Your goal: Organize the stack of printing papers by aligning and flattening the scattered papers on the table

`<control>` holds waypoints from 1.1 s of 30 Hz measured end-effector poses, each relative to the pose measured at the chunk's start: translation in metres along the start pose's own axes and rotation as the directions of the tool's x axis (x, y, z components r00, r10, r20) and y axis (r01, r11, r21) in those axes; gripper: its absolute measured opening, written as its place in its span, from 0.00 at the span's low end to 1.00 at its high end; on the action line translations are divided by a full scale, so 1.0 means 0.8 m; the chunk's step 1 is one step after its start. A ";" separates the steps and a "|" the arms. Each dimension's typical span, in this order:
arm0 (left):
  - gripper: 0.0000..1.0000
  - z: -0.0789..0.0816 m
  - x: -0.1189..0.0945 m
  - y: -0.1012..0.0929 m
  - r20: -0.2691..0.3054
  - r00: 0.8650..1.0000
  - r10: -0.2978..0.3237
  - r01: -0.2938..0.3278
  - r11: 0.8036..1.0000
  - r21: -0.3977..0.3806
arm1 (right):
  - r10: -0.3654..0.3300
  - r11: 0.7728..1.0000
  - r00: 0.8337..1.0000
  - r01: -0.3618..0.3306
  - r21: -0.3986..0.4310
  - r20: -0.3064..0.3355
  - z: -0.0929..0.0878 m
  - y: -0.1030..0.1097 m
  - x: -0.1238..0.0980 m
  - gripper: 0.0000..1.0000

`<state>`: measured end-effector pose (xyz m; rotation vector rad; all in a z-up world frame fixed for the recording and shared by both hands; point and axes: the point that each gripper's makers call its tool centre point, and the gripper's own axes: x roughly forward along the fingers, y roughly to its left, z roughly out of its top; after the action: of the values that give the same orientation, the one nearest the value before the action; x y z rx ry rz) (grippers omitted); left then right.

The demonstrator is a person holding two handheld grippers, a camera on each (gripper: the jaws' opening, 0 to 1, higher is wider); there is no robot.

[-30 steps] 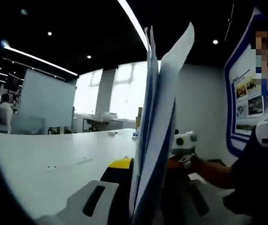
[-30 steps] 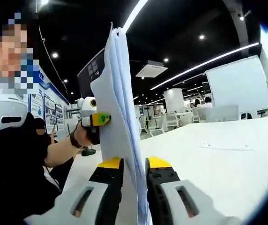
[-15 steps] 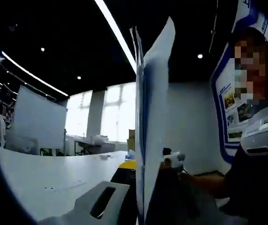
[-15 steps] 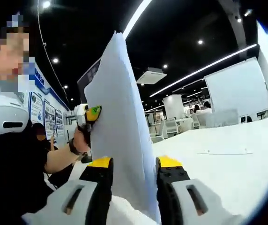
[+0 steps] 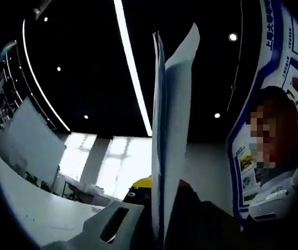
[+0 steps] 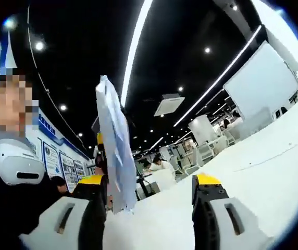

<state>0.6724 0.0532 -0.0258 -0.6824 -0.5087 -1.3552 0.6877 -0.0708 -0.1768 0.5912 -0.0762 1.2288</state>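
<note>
papers (image 6: 112, 151) white, bluish in shade | right tool (image 6: 151, 195) grey, yellow tips | table (image 6: 253, 172) white

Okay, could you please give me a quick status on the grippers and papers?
Left gripper shut on paper stack, held upright. Right gripper open, stack beside its left jaw. Nothing in the way.

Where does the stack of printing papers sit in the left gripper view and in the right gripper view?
Left gripper view: the stack of papers stands edge-on just right of centre, rising from the bottom.
Right gripper view: the stack is left of centre, beside the left jaw of the open right hand-held gripper.
Shared landmark: the long ceiling light strip, running behind the stack's top.
</note>
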 end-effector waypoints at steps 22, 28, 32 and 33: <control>0.06 -0.025 -0.026 0.029 0.122 0.987 0.108 -0.097 0.991 -0.089 | 0.117 0.990 0.985 -0.125 0.057 0.125 0.004 0.048 0.027 0.09; 0.06 -0.029 -0.031 0.034 0.082 0.990 0.119 -0.115 0.992 -0.046 | 0.108 0.994 0.985 -0.112 0.021 0.133 0.011 0.037 0.020 0.00; 0.06 -0.034 -0.035 0.038 0.051 0.989 0.139 -0.138 0.990 -0.015 | 0.074 0.997 0.991 -0.076 0.020 0.109 0.013 0.023 0.015 0.00; 0.06 -0.035 -0.037 0.040 0.042 0.989 0.145 -0.145 0.989 -0.008 | 0.070 0.997 0.992 -0.072 0.020 0.104 0.013 0.021 0.014 0.00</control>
<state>0.6978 0.0566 -0.0710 -0.7391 -0.4805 -1.2082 0.6790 -0.0626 -0.1577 0.6773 -0.1716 1.2686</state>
